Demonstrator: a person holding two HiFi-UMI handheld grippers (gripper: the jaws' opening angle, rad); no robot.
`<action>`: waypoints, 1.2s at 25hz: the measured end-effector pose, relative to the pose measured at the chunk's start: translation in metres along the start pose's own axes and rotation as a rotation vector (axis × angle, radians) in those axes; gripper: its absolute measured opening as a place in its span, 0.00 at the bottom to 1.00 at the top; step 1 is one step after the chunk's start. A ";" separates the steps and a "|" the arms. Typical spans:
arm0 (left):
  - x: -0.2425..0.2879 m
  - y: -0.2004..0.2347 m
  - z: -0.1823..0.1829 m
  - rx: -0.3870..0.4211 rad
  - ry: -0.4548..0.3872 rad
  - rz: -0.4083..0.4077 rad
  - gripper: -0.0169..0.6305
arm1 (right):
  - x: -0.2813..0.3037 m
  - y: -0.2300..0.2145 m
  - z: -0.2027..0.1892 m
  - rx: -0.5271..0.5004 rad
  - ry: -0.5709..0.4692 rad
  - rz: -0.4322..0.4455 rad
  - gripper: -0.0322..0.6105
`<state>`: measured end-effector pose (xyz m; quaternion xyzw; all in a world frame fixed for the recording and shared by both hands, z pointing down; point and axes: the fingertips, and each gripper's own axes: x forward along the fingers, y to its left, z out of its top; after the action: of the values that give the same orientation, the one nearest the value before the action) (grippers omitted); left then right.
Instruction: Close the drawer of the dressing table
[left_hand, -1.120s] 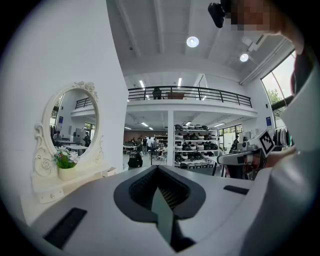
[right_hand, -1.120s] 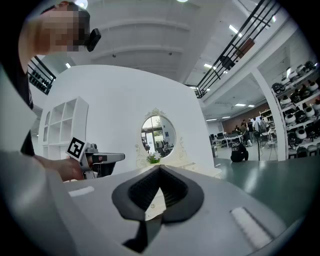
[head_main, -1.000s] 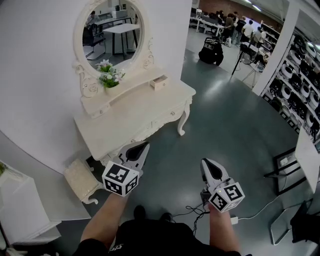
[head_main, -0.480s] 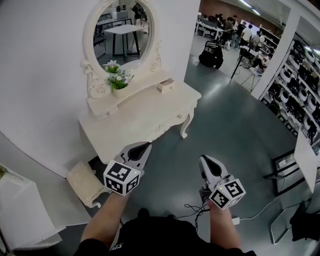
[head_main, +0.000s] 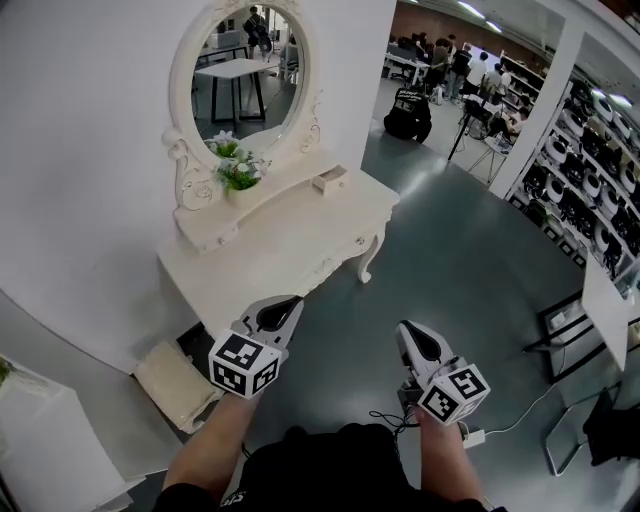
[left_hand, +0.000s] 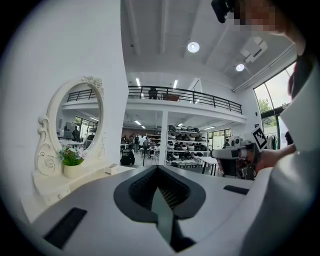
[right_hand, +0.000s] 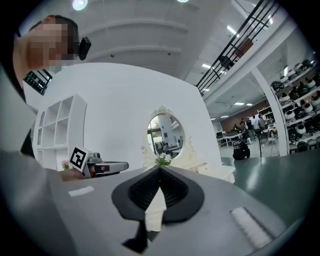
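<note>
Your left hand-held gripper (head_main: 294, 300) and right hand-held gripper (head_main: 404, 328) are both clenched and empty, well short of the counter (head_main: 290, 245). The small drawer (head_main: 329, 179) juts open at its far right. This looks like the approach step; next, reach the drawer front and push it in.

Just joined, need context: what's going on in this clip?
A person stands facing the dressing table, holding tongs in each hand. The left tongs and right tongs are both shut and empty, held short of the table. The small drawer near the mirror is pulled out, and nothing touches it yet.
</note>
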<state>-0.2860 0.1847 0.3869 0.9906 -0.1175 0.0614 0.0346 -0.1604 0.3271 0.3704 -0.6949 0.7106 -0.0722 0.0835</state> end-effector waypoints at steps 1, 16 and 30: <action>0.000 0.002 -0.002 -0.004 0.002 -0.006 0.04 | 0.001 0.001 -0.004 0.005 0.007 -0.005 0.07; 0.050 0.030 -0.013 -0.013 0.058 -0.022 0.04 | 0.042 -0.044 -0.020 0.043 0.038 0.000 0.07; 0.195 0.054 -0.008 -0.026 0.144 0.018 0.04 | 0.101 -0.188 -0.008 0.117 0.057 0.047 0.07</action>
<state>-0.1120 0.0882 0.4225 0.9820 -0.1244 0.1312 0.0551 0.0194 0.2216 0.4180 -0.6696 0.7234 -0.1313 0.1053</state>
